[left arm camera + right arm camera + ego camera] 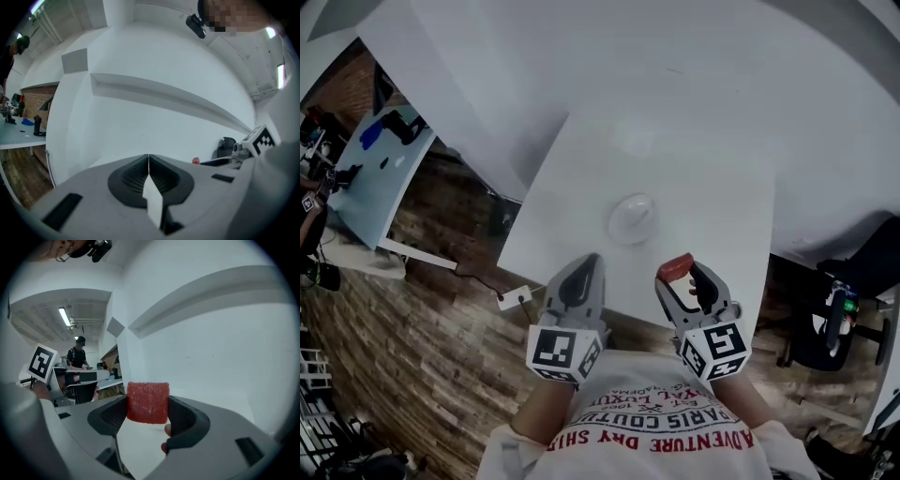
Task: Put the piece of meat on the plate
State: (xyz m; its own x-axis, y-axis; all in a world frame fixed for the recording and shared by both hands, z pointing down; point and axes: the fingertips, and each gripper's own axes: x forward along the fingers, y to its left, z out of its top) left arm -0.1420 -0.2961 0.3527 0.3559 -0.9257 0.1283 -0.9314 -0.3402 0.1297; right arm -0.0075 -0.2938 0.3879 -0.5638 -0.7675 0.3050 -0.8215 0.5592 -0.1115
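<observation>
Meat (147, 402) clamped in right tongs (677, 278), plate (624, 226) beyond.

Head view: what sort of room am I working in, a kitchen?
Probably a lab or office workspace, not a kitchen: a bare white table, a wood-look floor, a second bench strewn with gear, and what looks like a rolling chair.

Left gripper (148, 159) closed (fingers (127, 177) touching); right gripper (147, 416) clamps meat (147, 401).
</observation>
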